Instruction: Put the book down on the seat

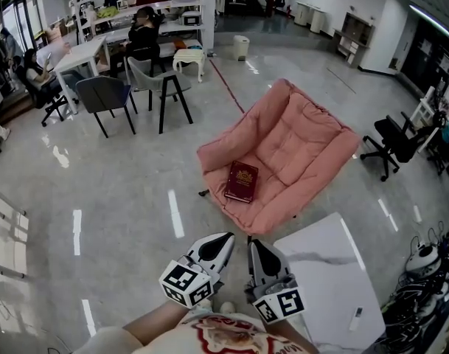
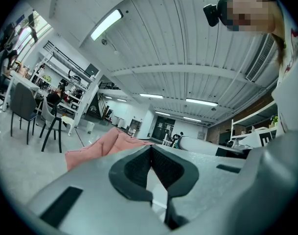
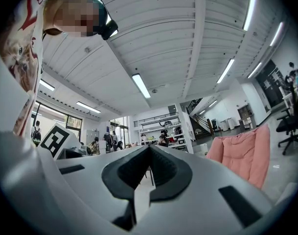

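A dark red book [image 1: 241,181] lies flat on the front of the pink padded seat [image 1: 298,142] in the head view. Both grippers hover near the bottom of that view, well short of the seat and apart from the book. My left gripper [image 1: 225,238] is shut with nothing in it, and its tips meet in the left gripper view [image 2: 150,147]. Beside it my right gripper [image 1: 253,243] is shut and empty too, tips together in the right gripper view [image 3: 149,147]. The pink seat shows behind each pair of jaws [image 2: 107,143] [image 3: 244,153].
A white marble-topped table [image 1: 331,279] stands just right of the grippers. Dark chairs [image 1: 106,94] and white desks [image 1: 80,54] with seated people are at the back left. A black office chair [image 1: 394,142] stands right of the seat. Cables and gear lie at the lower right [image 1: 423,286].
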